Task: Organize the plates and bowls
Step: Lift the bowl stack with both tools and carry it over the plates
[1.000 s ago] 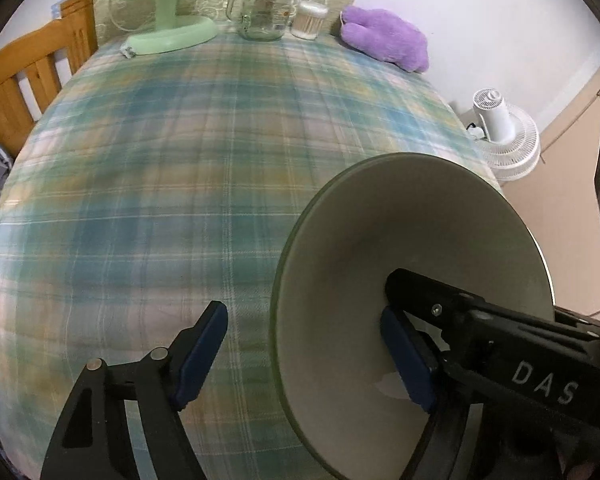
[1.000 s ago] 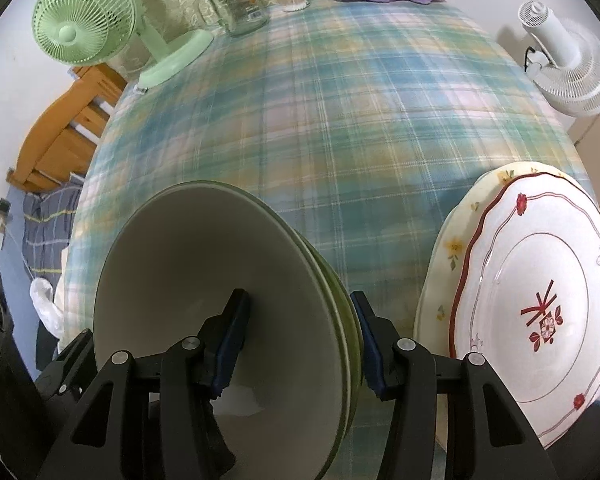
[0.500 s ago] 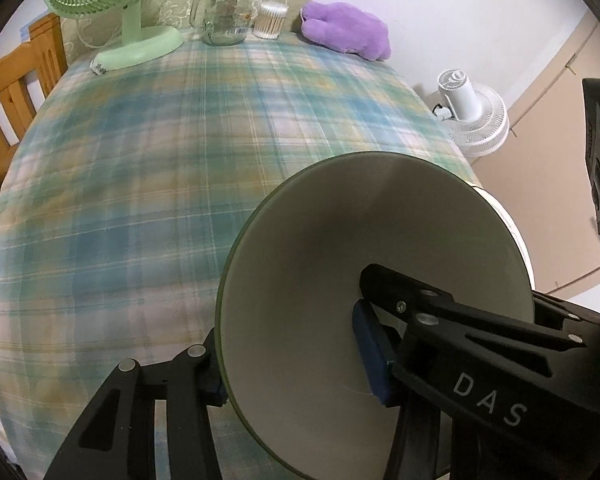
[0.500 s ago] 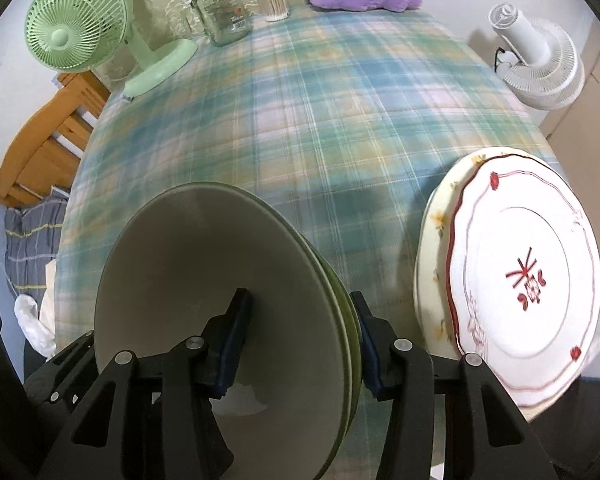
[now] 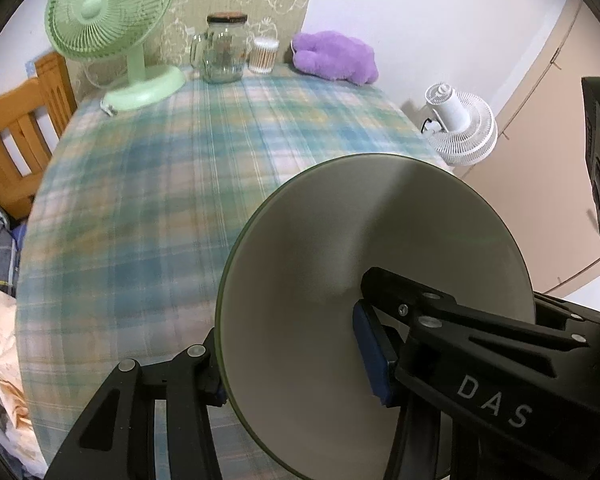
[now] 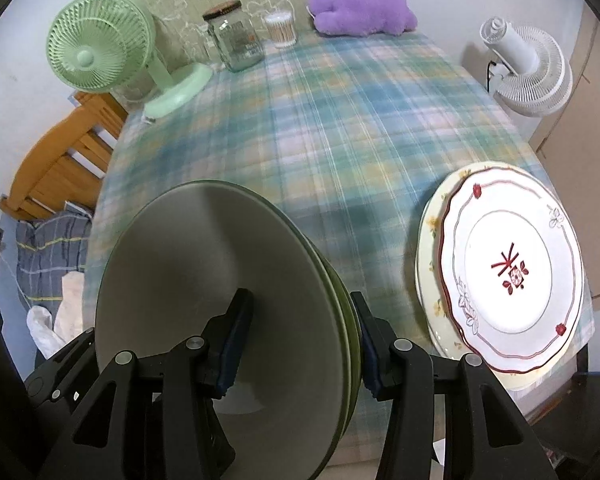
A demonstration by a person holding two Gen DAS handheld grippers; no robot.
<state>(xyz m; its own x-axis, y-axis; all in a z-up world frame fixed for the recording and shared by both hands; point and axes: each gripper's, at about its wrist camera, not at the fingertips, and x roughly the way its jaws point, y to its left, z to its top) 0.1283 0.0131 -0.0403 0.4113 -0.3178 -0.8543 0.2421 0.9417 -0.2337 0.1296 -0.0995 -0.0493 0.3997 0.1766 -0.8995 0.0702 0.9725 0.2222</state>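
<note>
Two plates already lie stacked at four o'clock in the right wrist view, near the bench edge: a glossy white scalloped one with red trim on top of a cream floral one. The bowls look like the part left to do; I judge the job roughly half done. They are smooth, wide and conical, grey inside with olive-green rims, at least two nested, held tilted on edge above the plaid cloth. The right tool is clamped across their wall, one blue pad inside, one outside. The left tool also straddles the rim, seemingly gripping it. A place on the bench remains to be chosen.
</note>
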